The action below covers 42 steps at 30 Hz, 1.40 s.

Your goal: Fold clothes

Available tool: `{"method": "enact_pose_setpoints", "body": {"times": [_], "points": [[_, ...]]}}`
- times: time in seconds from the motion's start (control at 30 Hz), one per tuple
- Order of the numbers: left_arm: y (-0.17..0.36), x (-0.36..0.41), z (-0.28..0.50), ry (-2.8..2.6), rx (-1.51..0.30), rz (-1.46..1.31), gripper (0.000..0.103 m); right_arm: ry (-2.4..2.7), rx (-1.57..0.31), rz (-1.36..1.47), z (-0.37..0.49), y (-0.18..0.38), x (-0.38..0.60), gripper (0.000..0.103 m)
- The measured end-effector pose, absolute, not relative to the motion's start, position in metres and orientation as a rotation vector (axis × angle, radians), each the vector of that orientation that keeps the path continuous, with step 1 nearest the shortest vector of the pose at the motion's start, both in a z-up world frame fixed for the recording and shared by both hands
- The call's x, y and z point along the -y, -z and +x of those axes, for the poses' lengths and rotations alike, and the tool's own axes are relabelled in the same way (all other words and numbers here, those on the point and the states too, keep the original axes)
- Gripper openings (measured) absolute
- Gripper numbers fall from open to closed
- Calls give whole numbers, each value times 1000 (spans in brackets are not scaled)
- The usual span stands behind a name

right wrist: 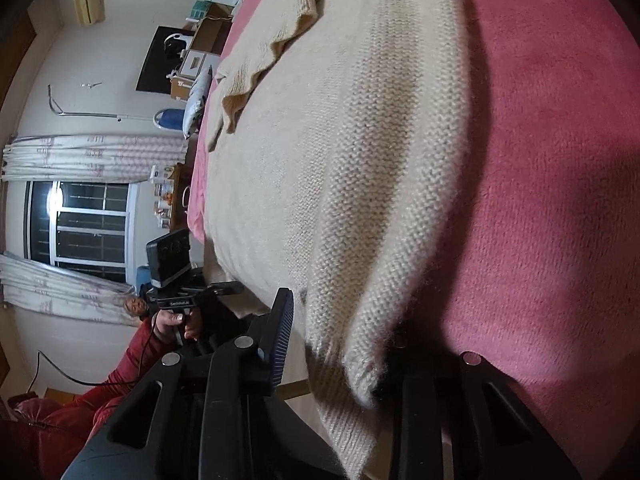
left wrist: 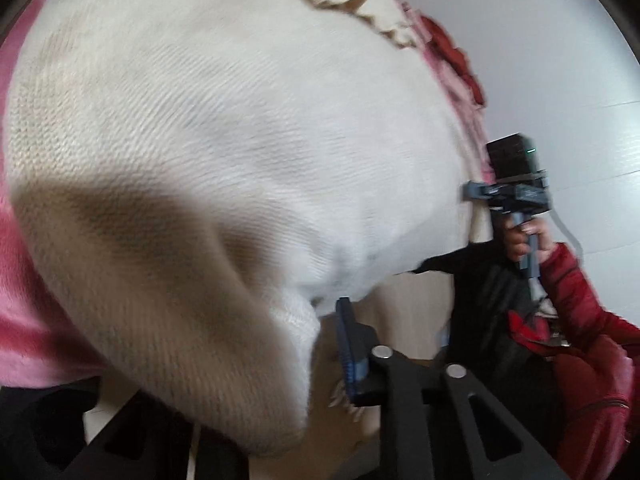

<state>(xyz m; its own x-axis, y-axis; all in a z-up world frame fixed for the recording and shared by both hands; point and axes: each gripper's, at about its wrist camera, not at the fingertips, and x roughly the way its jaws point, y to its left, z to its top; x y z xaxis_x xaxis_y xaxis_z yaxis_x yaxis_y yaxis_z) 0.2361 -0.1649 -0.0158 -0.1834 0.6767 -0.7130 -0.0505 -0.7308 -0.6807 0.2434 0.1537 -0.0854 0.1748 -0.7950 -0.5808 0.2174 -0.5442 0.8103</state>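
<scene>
Item: one cream knitted sweater (right wrist: 360,184), spread flat on a bed covered by a pink blanket (right wrist: 560,160).

Nearest, right claw (right wrist: 340,364): closed on the sweater's near hem, the knit bunched up between its two fingers. The hold sits at one end of the hem, probably so that the edge can be lifted as a straight line.

Nearest, left claw (left wrist: 320,332): closed on a thick fold of the same hem, which drapes over and hides one finger (the other, ribbed blue, shows bare beside the cloth). Seemingly the matching hold at the hem's other end.

Middle: the sweater's body lies smooth on the blanket, ready to take a fold.

Far: a sleeve (right wrist: 260,68) lies rumpled near the top of the sweater, not yet tidied. Beyond the bed, a window (right wrist: 80,224) with curtains.
</scene>
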Motion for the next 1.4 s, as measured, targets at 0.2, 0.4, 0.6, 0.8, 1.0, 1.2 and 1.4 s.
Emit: {"method": "enact_pose_setpoints", "body": {"times": [0.2, 0.4, 0.6, 0.8, 1.0, 1.2, 1.4], "points": [[-11, 164, 235, -1985, 782, -1417, 8, 1529, 582, 1572, 248, 75, -154, 13], [-26, 206, 245, -2039, 987, -1207, 4, 1480, 749, 1434, 245, 61, -157, 13], [-49, 217, 213, -1942, 1170, -1015, 4, 1413, 815, 1453, 223, 46, -137, 12], [-49, 293, 113, -1951, 1482, -918, 12, 1441, 1120, 1465, 104, 42, -109, 12], [-9, 379, 64, -1930, 2016, -801, 18, 1652, 1764, 1347, 13, 87, -146, 69], [-34, 393, 69, -2080, 1793, -776, 19, 1744, 1313, 1292, 16, 56, -141, 70], [-24, 344, 84, -2220, 1456, -1020, 19, 1893, 804, 1223, 60, 20, -136, 71]]}}
